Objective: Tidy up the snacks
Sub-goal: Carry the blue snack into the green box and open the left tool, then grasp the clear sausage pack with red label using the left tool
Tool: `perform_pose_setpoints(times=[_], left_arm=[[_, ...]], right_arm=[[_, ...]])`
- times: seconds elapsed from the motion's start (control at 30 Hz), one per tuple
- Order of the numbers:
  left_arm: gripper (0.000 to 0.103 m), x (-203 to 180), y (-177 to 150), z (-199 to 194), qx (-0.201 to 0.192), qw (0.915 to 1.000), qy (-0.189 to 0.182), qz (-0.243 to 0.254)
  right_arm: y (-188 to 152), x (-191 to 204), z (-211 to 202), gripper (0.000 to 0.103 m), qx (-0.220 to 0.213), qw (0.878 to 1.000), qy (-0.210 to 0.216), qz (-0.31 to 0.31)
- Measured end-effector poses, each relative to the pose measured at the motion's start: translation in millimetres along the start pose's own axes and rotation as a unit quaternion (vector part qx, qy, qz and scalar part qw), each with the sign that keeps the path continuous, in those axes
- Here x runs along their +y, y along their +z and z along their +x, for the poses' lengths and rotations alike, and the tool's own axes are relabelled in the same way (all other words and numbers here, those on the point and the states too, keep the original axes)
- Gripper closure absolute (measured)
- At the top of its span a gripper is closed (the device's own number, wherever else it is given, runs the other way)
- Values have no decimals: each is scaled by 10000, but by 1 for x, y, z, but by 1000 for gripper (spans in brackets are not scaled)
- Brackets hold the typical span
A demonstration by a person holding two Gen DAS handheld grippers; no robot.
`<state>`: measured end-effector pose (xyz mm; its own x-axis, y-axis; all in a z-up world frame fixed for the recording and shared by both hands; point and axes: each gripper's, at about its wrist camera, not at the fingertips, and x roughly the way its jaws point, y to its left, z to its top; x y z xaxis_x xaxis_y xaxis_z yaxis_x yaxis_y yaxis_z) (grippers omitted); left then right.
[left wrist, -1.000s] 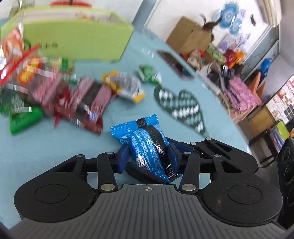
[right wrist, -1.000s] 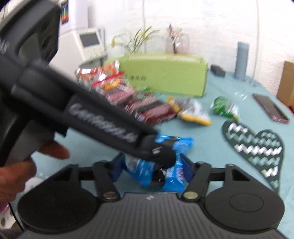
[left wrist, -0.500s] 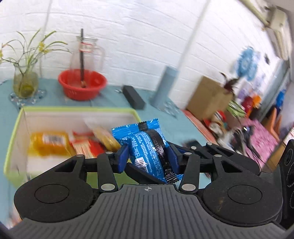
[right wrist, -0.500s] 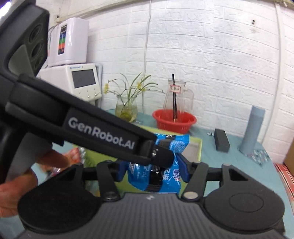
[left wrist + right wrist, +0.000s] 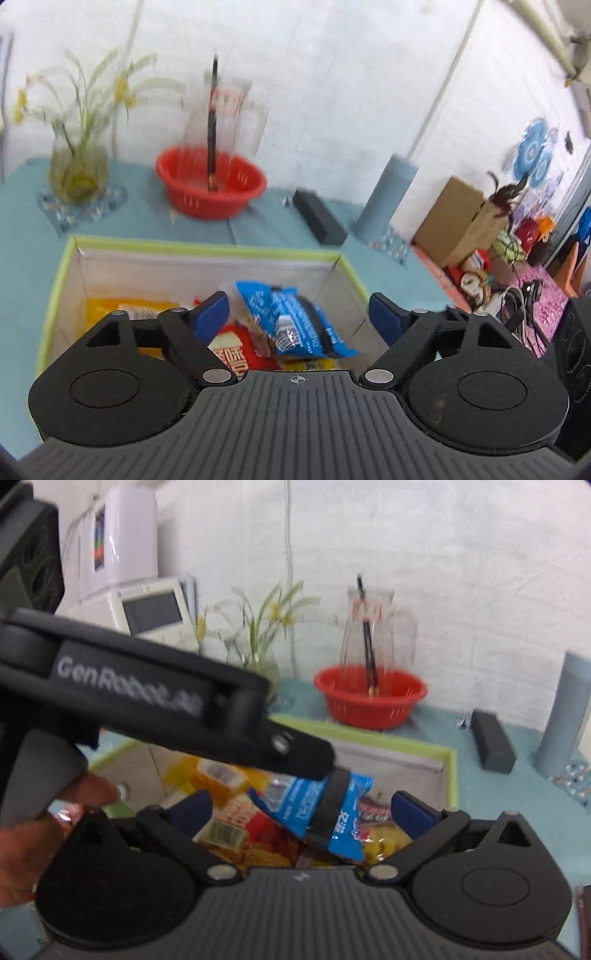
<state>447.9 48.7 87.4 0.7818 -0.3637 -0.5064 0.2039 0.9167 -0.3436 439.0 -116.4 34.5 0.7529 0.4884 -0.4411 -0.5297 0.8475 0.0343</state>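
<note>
Two grippers hang over a green box (image 5: 207, 244), jaws opening. Left gripper (image 5: 299, 314) frees a blue packet (image 5: 295, 321); right gripper (image 5: 301, 808) frees another packet (image 5: 332, 812) between its pads, above the snacks (image 5: 255, 845).

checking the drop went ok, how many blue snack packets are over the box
1, as far as each view shows: a blue foil snack packet over the green-rimmed open box, between open fingers. Others may be hidden.

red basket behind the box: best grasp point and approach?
Pinch the red basket by its near rim, coming from above on the box side. The rim is thin and open-topped, while the body looks too wide to span. Keep clear of the clear jug standing in it.
</note>
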Motion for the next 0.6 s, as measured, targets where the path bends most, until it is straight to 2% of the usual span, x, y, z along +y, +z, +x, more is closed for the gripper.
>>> perform_pose_setpoints(times=[0.13, 0.2, 0.27, 0.37, 0.47, 0.5, 0.6], left_arm=[[23, -12, -7, -64, -502, 9986, -87, 131], [19, -10, -20, -94, -665, 9977, -8, 129], [19, -4, -38, -122, -804, 9967, 96, 87], [19, 8, -68, -146, -723, 9966, 399, -39], [26, 28, -97, -158, -516, 9960, 672, -272], [29, 34, -105, -160, -416, 9961, 656, -422], [33, 47, -133, -159, -26, 9964, 268, -808]], right_arm=[[-5, 9, -60, 0, -322, 9995, -53, -24], [-17, 17, -88, 0, -383, 9992, 83, 65], [-34, 26, -108, 0, -349, 9989, 248, 164], [-62, 47, -117, 0, -98, 9982, 585, 105], [-83, 76, -109, 0, 260, 9963, 784, -217], [-88, 86, -104, 0, 345, 9951, 848, -380], [-94, 105, -86, 0, 501, 9916, 907, -778]])
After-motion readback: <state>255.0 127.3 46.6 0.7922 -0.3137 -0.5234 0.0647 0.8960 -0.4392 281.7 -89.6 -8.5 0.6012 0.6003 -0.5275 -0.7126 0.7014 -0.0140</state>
